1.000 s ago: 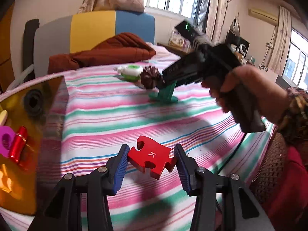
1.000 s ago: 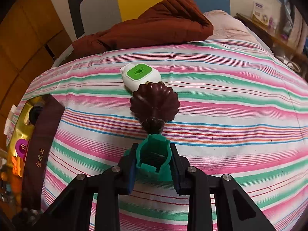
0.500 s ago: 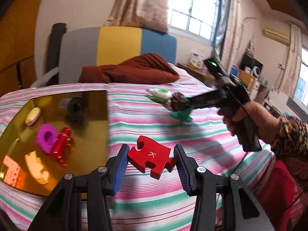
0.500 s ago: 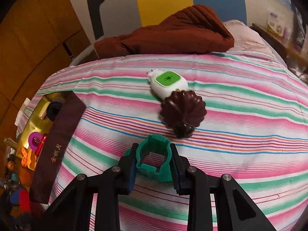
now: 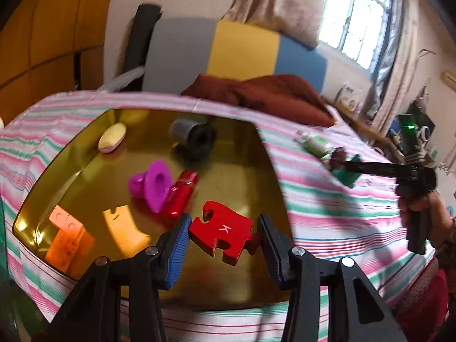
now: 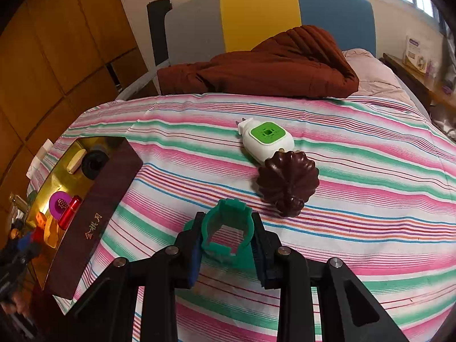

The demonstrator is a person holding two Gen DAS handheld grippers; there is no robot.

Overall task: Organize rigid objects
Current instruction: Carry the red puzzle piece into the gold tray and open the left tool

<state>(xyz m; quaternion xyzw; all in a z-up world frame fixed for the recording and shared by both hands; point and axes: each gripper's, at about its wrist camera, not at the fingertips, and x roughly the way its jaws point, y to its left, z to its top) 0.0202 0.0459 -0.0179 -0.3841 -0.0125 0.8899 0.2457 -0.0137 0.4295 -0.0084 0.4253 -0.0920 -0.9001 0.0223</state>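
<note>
My left gripper (image 5: 223,240) is clamped on the red puzzle piece (image 5: 223,235) by its side edges, flat and letter up, so it can go down level. It hangs over the near right corner of the gold box (image 5: 256,148), where the floor is bare. Farther in lie an orange block (image 5: 67,235) and a pale orange piece (image 5: 125,228) near the left edge, the magenta funnel (image 5: 154,185) touching a red cylinder (image 5: 182,192) mid-box, and a cream oval (image 5: 112,141) and black ring (image 5: 199,139) along the far edge.

My right gripper (image 6: 226,235) is closed on the green ring-shaped part (image 6: 226,232), pads on its outer wall, above the striped bed cover (image 6: 370,228). Just beyond, the brown scalloped shell (image 6: 287,182) and white-and-green plug-in device (image 6: 266,139) touch, both well right of the box and, I'd judge, awaiting collection.
</note>
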